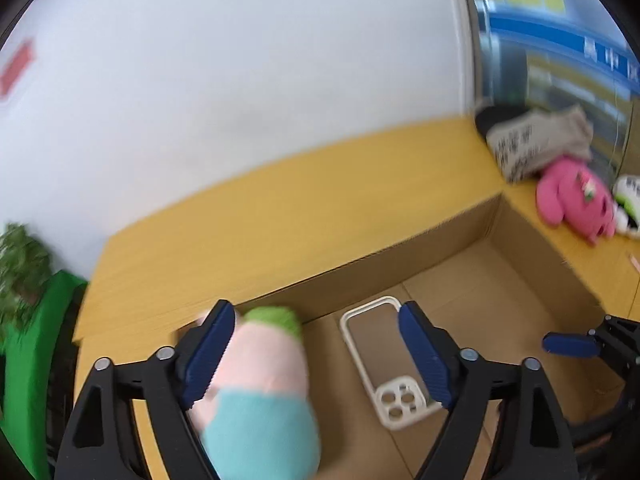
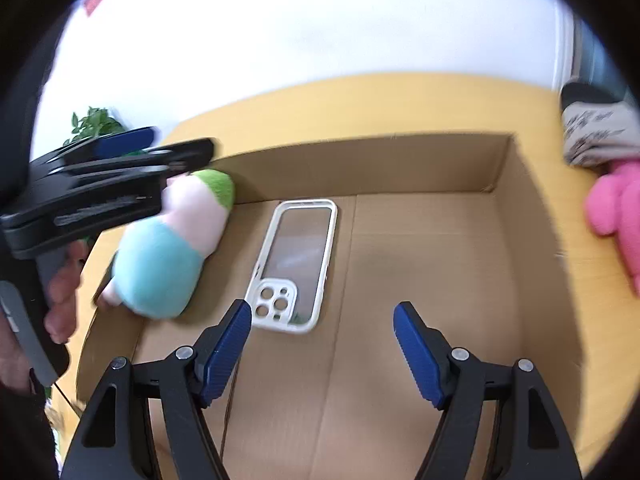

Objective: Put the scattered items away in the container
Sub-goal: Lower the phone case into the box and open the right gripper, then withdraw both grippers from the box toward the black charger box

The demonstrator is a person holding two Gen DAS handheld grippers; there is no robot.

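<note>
Two things lie inside the cardboard box, both toward its left half, on the brown floor. At far left, beyond the table, a leafy green plant stands against the white wall; below it a hand grips the handle of the left gripper, whose blue pads are spread wide; the plush toy, pink with a green cap and a teal lower half, sits beside its left pad in the wrist view, and the motion blur makes it hard to tell whether that pad touches it; the right pad stands clear of it. From the other view the toy rests at the box's left wall, tilted, green end toward the far wall. Just right of it lies the white phone case, flat, camera cut-outs nearest the viewer, close to the toy but apart. Further right, the right gripper hangs over the bare box floor with its pads parted and nothing between them. Outside the box, at far right on the table, a printed grey cloth lies next to a pink plush; a white and green item lies beside that.
</note>
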